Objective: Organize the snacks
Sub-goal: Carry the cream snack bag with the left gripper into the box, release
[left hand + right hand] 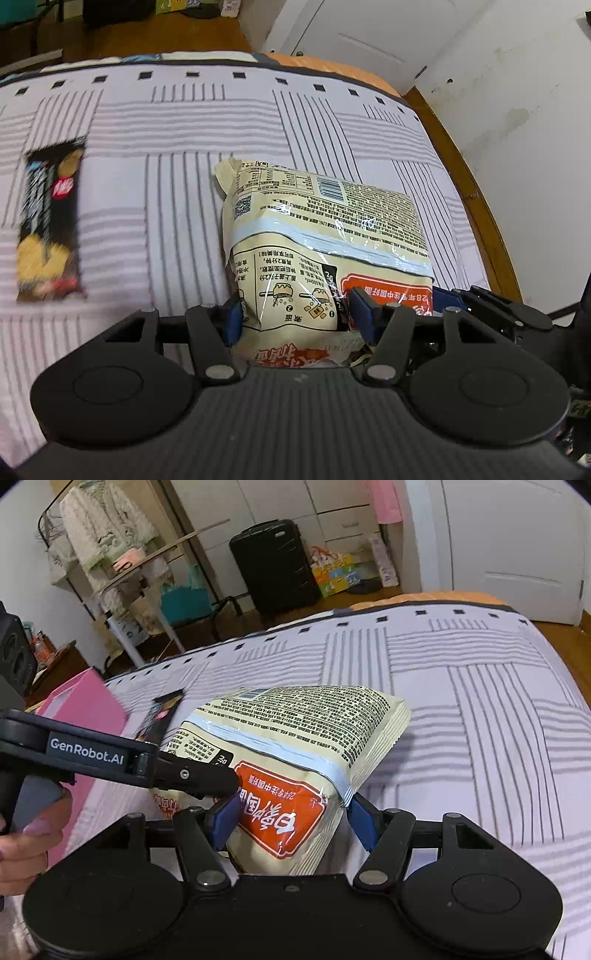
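Observation:
A cream multi-pack noodle bag [325, 236] with an orange label is held between both grippers above a striped bed. My left gripper [295, 314] is shut on the bag's near end, blue pads pressed on either side. My right gripper [290, 821] is shut on the same bag [295, 738] at its orange-label end. The left gripper's black body [110, 757] reaches in from the left of the right wrist view. A black snack bar packet [50, 221] lies on the bed to the left; it also shows in the right wrist view [162, 710].
A pink box [85, 709] stands at the bed's left edge. The striped bedspread [184, 129] spreads out behind the bag. A wooden bed frame [480, 206] and white wall lie to the right. A black suitcase [273, 565] and clothes rack [110, 546] stand beyond the bed.

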Available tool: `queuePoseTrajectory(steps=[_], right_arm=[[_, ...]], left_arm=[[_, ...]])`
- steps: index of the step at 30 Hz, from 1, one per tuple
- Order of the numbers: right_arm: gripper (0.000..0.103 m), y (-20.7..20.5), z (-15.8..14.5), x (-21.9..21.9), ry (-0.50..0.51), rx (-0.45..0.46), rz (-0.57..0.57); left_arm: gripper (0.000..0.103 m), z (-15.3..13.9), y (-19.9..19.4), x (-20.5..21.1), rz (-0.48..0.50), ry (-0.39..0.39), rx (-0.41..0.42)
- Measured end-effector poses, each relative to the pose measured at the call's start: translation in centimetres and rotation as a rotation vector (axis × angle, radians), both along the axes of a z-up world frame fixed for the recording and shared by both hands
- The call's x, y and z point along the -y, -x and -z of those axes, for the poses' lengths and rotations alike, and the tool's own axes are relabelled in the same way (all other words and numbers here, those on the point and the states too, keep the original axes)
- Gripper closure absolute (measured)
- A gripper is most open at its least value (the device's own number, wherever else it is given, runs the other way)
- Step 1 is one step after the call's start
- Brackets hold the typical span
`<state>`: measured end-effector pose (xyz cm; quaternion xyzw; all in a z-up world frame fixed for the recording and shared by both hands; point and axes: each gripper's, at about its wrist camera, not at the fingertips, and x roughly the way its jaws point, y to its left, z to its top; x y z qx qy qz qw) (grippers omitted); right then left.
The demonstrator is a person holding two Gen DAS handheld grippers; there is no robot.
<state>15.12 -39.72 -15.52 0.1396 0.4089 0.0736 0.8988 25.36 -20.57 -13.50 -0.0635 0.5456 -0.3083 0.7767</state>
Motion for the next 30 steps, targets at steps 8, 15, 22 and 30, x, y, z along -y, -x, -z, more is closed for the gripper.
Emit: queuePoseTrajectory(steps=[8,15,22,30], right_arm=[[0.033,3.6,-2.2,-3.3,-0.011,-0.068,-0.065],[0.033,6.3,-4.8,-5.9,0.004,-0.085,-0.124],[0.033,8.4,-7.5,-9.4,0.054,-0.104,-0.188],[0.033,10.1,-10.7,-13.7,0.122,-0.055,-0.273]], left_arm=[[0.046,-2.3,4.8,-3.5,-0.023,-0.057,-0.058],[0.046,-4.7,8.5,-6.7,-0.07,-0.066,-0.093],[0.046,-6.9,11.8,-10.3,-0.131,-0.049,-0.115],[0.046,-9.3,15.2,-15.0,-0.191,-0.017,-0.067]])
